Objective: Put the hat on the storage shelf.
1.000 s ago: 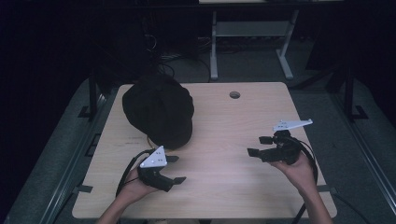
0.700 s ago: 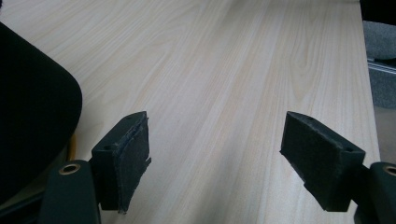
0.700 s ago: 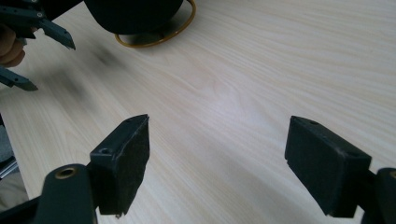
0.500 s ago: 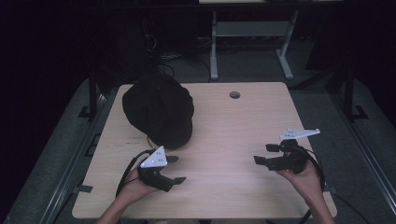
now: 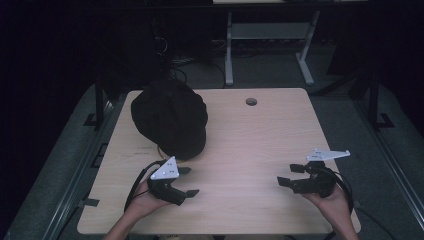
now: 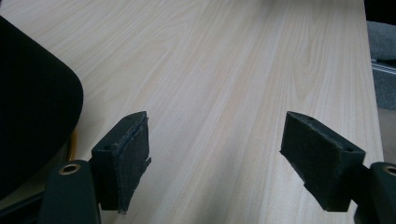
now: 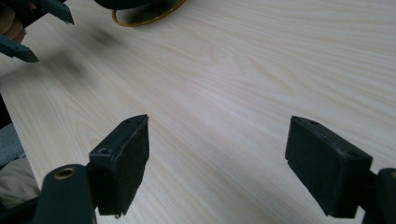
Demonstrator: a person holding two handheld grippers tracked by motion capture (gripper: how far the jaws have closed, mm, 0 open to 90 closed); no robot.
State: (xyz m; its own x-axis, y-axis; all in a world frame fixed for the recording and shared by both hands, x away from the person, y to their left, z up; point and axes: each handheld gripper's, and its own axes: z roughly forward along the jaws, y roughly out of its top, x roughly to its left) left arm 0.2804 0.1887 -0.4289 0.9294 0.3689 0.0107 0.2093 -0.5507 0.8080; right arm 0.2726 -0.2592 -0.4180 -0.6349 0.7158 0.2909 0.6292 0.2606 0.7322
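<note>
A black cap (image 5: 170,117), soft and rounded like a dome, lies on the far left part of the pale wooden table (image 5: 260,135), and a thin yellow rim shows under its near edge. The left gripper (image 5: 187,181) sits just in front of it with jaws spread wide and nothing between them. The right gripper (image 5: 289,174), well apart near the table's right edge, is likewise spread and empty.

Dim high view, surroundings near black from nine through three o'clock, pale table (image 5: 260,135) evenly lit, gripper views brighter, soft shadows, slight blur.
</note>
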